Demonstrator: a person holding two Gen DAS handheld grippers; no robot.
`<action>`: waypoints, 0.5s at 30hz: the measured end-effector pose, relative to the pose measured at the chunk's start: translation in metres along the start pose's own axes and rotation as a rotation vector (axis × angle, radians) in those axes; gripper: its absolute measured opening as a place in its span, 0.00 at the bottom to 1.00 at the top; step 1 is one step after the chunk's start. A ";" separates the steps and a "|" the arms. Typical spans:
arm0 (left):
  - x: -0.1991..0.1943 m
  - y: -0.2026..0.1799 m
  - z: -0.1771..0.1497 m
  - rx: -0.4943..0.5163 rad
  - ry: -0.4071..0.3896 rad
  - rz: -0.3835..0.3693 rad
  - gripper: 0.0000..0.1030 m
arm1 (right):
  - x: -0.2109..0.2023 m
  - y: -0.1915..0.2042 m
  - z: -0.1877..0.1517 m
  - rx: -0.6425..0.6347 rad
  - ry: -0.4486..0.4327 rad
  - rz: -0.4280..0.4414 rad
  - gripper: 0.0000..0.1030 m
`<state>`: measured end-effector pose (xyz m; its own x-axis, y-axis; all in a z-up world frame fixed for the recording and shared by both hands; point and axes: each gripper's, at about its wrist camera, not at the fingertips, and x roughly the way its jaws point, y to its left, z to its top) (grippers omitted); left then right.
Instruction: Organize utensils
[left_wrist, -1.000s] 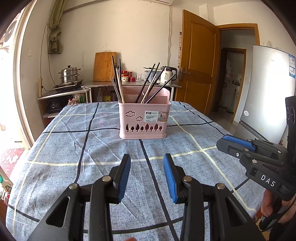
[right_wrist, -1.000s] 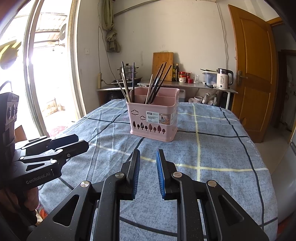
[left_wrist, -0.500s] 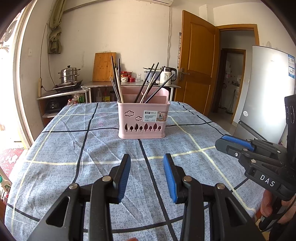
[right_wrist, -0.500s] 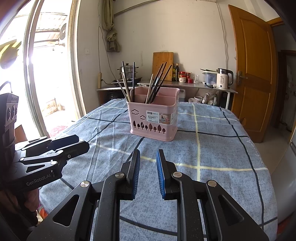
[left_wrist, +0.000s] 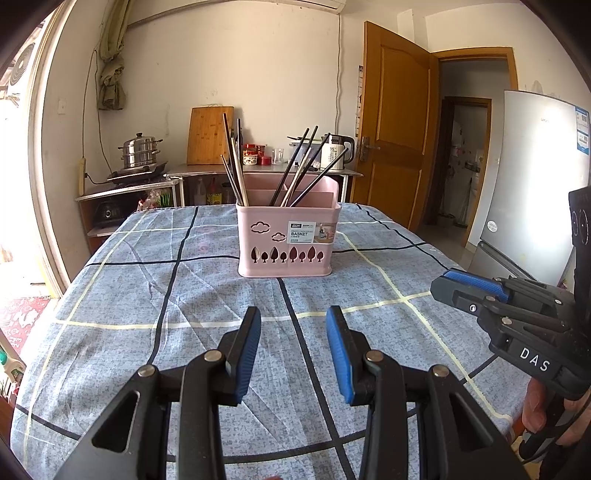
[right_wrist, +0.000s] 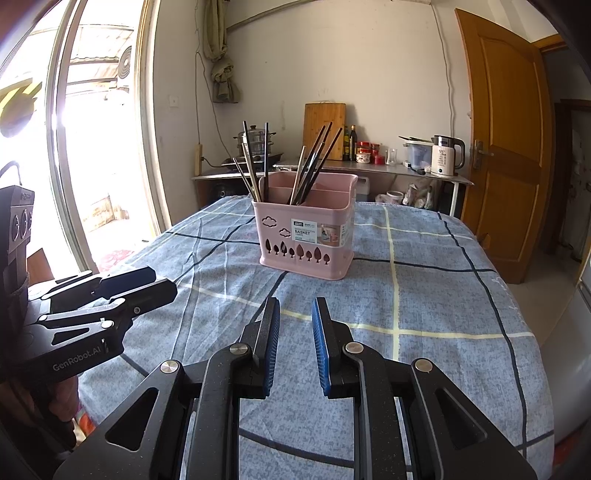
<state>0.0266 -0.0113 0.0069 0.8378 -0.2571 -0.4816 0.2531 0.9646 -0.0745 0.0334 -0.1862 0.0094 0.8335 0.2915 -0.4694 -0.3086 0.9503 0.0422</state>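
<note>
The left gripper (left_wrist: 293, 343) hovers over the near edge of the table, its blue-padded jaws parted with only tablecloth showing between them; it grasps nothing. The right gripper (right_wrist: 294, 338) hangs beside it over the same near edge, its jaws standing closer together but also released, with a clear gap and nothing in it. A hand (left_wrist: 543, 410) shows beneath the right gripper's body at the table's right edge. Further out, toward the middle of the blue checked tablecloth (left_wrist: 184, 295), stands the pink utensil basket (left_wrist: 287, 238), upright and well apart from both grippers. Dark chopsticks (left_wrist: 233, 162) lean in its left compartment, and more chopsticks (left_wrist: 306, 166) fan out from a middle compartment.
</note>
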 end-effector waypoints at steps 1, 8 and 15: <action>0.000 0.000 0.000 0.000 -0.001 0.004 0.37 | 0.000 0.000 0.000 0.000 0.000 -0.001 0.18; 0.001 0.000 -0.001 -0.005 0.003 0.004 0.37 | 0.001 0.001 0.000 -0.001 0.003 -0.004 0.18; 0.002 -0.001 -0.001 -0.006 -0.001 0.007 0.37 | 0.001 0.001 0.000 -0.003 0.002 -0.005 0.18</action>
